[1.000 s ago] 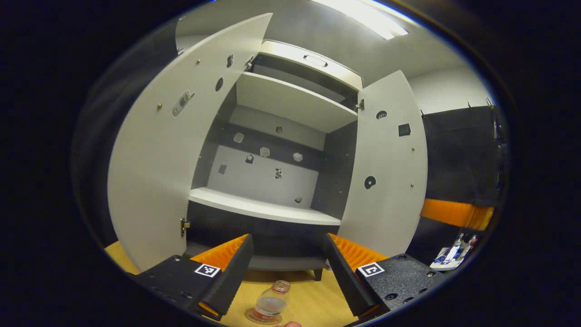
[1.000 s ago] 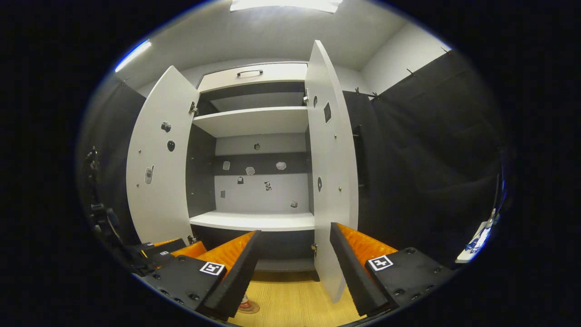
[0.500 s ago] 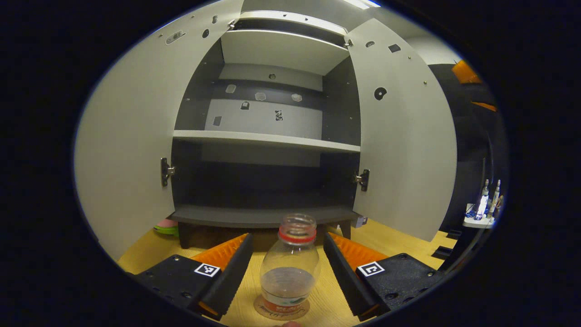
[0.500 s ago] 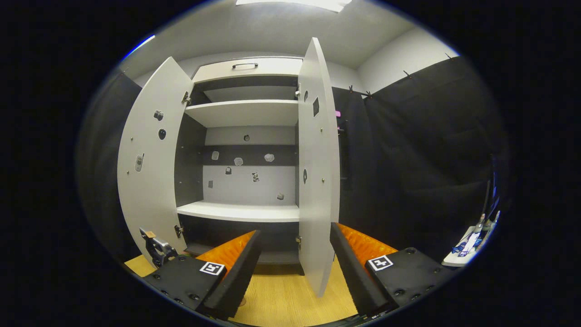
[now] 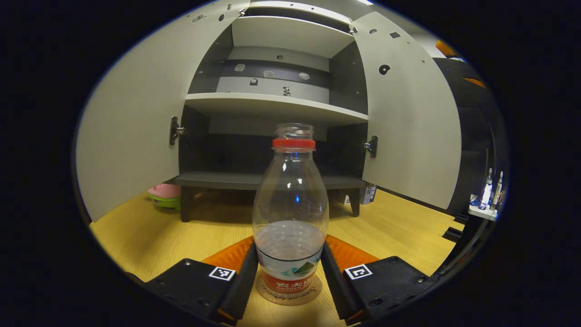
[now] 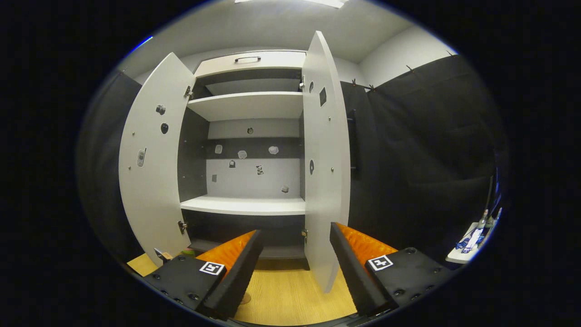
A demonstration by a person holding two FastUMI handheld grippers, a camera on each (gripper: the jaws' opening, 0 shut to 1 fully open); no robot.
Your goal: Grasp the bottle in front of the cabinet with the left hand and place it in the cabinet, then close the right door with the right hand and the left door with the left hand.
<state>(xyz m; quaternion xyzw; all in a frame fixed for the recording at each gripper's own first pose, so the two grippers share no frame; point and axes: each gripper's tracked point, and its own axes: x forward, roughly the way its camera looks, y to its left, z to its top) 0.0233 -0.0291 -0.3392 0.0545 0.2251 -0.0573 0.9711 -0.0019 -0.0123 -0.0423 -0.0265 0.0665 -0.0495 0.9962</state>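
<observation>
- Now, against the frame a second back, the left gripper (image 5: 289, 268) has dropped from looking up into the cabinet (image 5: 272, 179) to floor level; the bottle (image 5: 290, 213) has gone from a small shape at 6 o'clock to standing dead centre between the fingers.
- Bottle: upright on the wooden floor (image 5: 150, 231), on a round coaster-like disc, in front of the cabinet's bottom compartment at 12 o'clock. Clear, red neck ring, no cap visible, a little liquid in the lower part.
- Left jaws: closed in from the wide gap of half a second ago; both fingers now sit right against the bottle's lower body, at 9 and 3 o'clock of it. Whether they press yet or only touch, cannot tell. Bottle base still on the disc, so not lifted.
- Meaning, as a judgement: approach is done, the grasp is being made; lift and placing in the cabinet remain, then both doors.
- Left gripper pose: low, near level, aimed straight at the cabinet's open front.
- Left door (image 5: 131, 127) at 9–10 o'clock in the left gripper view, right door (image 5: 408, 118) at 2–3 o'clock; both swung wide.
- Right gripper (image 6: 294, 268): little change; it holds high and back, jaws released and wide apart, nothing between them.
- From the right gripper view the right door's free edge (image 6: 324, 181) stands at 12 o'clock, just ahead of the fingers, untouched.
</observation>
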